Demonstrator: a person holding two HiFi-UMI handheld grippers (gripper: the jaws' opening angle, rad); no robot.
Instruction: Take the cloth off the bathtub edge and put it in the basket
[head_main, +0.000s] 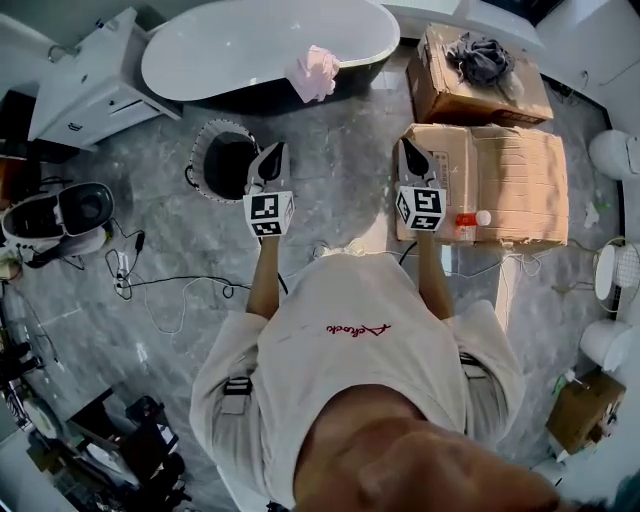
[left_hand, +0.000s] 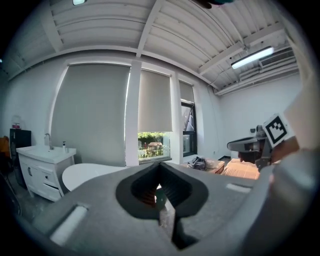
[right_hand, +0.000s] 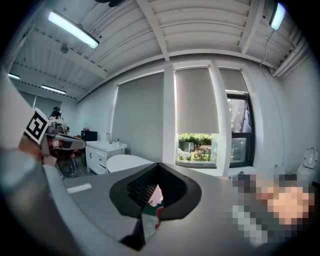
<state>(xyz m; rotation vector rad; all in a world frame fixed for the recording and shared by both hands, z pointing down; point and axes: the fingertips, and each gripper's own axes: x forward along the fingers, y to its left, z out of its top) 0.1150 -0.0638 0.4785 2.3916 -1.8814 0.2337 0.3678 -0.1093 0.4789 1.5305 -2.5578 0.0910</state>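
Note:
A pink cloth hangs over the near edge of the white bathtub at the top of the head view. A black round basket stands on the floor in front of the tub, left of the cloth. My left gripper is shut and empty, just right of the basket. My right gripper is also shut and empty, further right, by a cardboard box. In the right gripper view the pink cloth peeks through the gap of the shut jaws. The left gripper view shows the tub behind its shut jaws.
Two cardboard boxes lie to the right, the far one with a dark cloth on it. A white vanity cabinet stands at upper left. Cables trail over the grey floor at left. A toilet is at far right.

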